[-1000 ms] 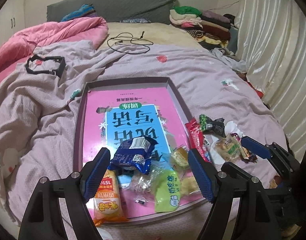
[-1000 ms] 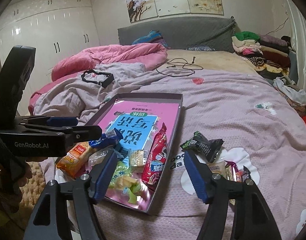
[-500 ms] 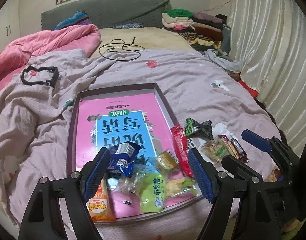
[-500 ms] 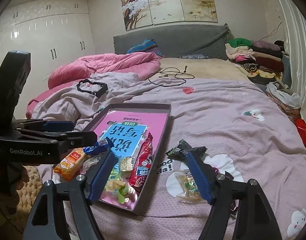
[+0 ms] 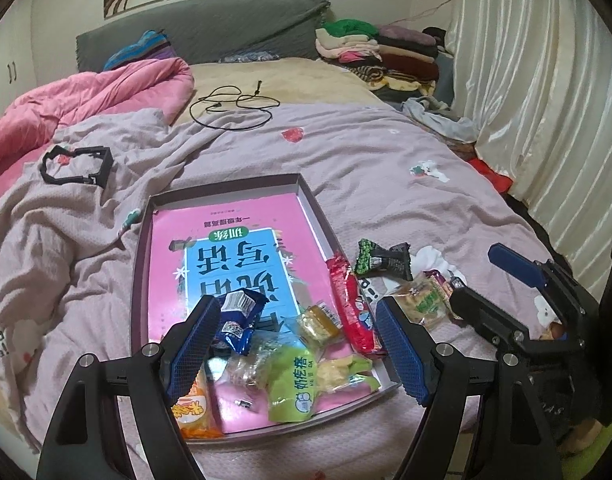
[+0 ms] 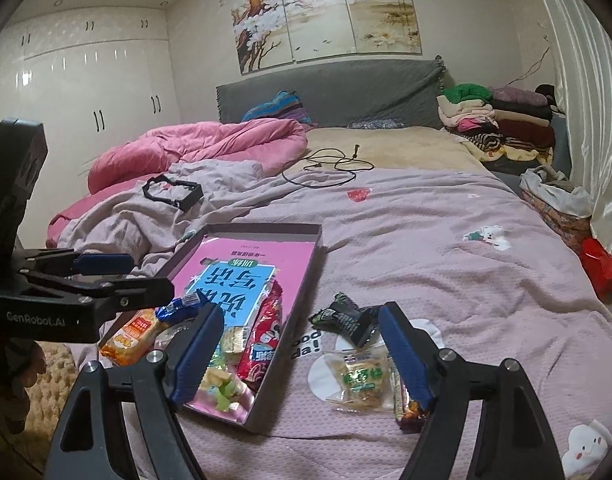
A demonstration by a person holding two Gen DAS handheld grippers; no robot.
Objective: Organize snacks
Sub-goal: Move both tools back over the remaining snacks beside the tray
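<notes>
Two hand-held claws hung above a bed (image 6: 446, 240) strewn with snacks. The left claw (image 5: 297, 344) stood released and empty over the near end of a shallow tray (image 5: 143, 240) lined with a pink booklet (image 5: 225, 248), where a blue packet (image 5: 237, 316), a green packet (image 5: 291, 384), an orange packet (image 5: 193, 416) and a long red packet (image 5: 352, 312) lay piled. The right claw (image 6: 301, 356), its jaws just widened and gripping nothing, hovered beside the tray's right wall. Outside the tray, on the lilac blanket, lay a black-and-green packet (image 6: 348, 318), a clear cracker packet (image 6: 360, 378) and a dark bar (image 6: 406, 408). A black cable (image 6: 330, 166) lay farther up the bed.
</notes>
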